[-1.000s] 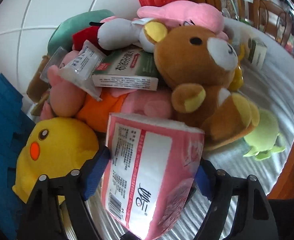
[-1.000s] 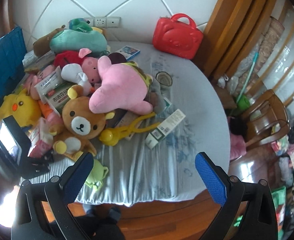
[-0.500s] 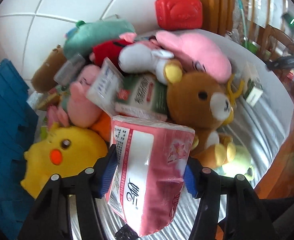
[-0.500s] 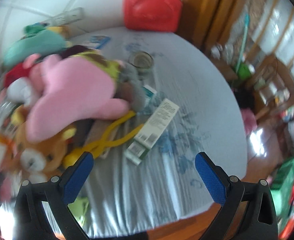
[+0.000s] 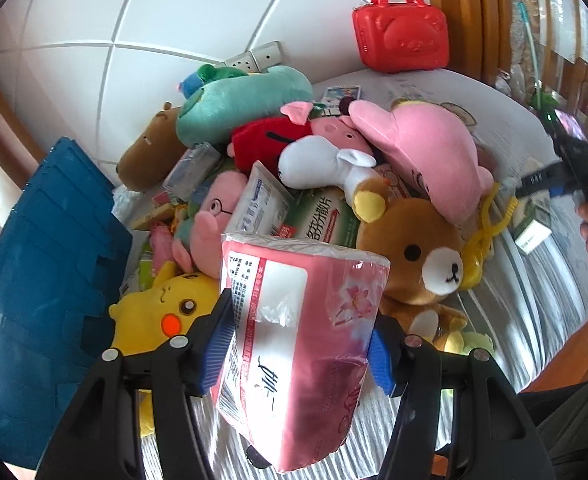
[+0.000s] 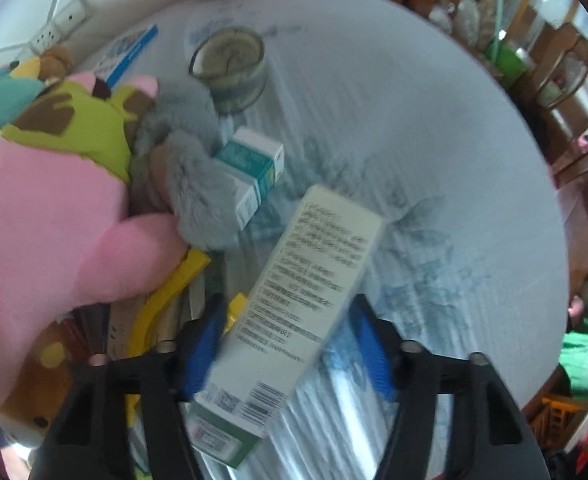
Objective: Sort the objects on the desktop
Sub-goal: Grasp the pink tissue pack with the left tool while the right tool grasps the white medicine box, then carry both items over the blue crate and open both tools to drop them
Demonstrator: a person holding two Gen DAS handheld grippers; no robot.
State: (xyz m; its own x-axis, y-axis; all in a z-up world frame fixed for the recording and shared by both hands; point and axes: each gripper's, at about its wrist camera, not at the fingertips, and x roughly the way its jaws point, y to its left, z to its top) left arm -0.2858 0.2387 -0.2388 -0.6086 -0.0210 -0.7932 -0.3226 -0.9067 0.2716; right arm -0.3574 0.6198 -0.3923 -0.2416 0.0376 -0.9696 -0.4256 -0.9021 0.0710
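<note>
My left gripper (image 5: 298,344) is shut on a pink tissue pack (image 5: 294,340) and holds it above the table, in front of a heap of plush toys: a brown bear (image 5: 418,256), a yellow Pikachu (image 5: 162,312), a pink plush (image 5: 426,148). My right gripper (image 6: 290,344) straddles a long white and green box (image 6: 294,312) that lies on the grey cloth (image 6: 434,160). Its jaws are partly open, with a gap showing on the right side. The right gripper also shows at the right edge of the left wrist view (image 5: 550,184).
A blue crate (image 5: 50,280) stands at the left. A red case (image 5: 402,36) sits by the tiled wall. A glass jar (image 6: 230,68), a small teal box (image 6: 254,172), a grey plush (image 6: 190,160) and yellow tongs (image 6: 162,300) lie near the long box.
My left gripper has lifted and drawn back with the tissue pack. My right gripper has moved down and forward over the long box and its jaws have narrowed around it.
</note>
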